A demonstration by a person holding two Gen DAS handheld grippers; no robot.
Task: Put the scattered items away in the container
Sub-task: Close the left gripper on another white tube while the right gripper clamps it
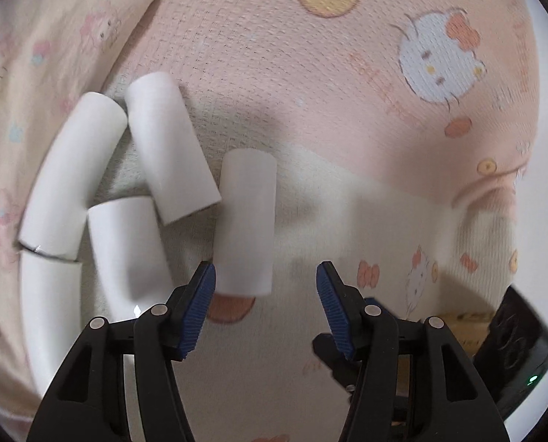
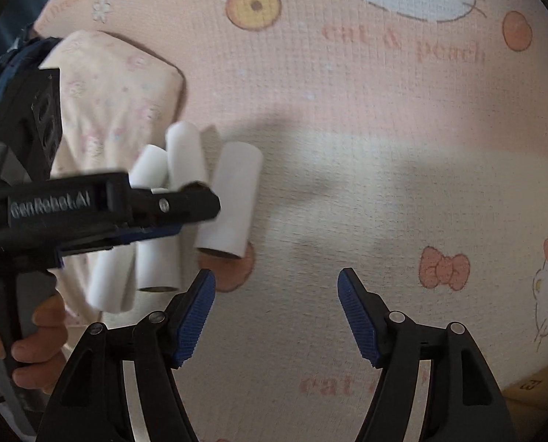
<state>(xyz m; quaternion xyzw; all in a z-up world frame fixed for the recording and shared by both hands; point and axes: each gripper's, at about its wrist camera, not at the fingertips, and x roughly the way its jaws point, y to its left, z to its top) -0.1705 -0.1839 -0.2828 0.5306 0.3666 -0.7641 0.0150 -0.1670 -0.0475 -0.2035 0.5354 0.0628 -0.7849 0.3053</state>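
Note:
Several white cylindrical rolls lie on a pink cartoon-print bedsheet (image 1: 347,73). In the left wrist view one roll (image 1: 246,221) lies just ahead of my open, empty left gripper (image 1: 266,276), near its left finger. Others (image 1: 167,143) (image 1: 71,180) (image 1: 126,254) cluster to the left. In the right wrist view the nearest roll (image 2: 229,199) lies ahead and left of my open, empty right gripper (image 2: 277,283). The left gripper's body (image 2: 101,206) crosses over the cluster (image 2: 160,254) there. No container is in view.
A printed pillow (image 1: 45,37) lies at the left, also in the right wrist view (image 2: 119,95). A dark device with a green light (image 1: 520,353) sits at the lower right. A cardboard box edge (image 2: 531,386) shows at the lower right.

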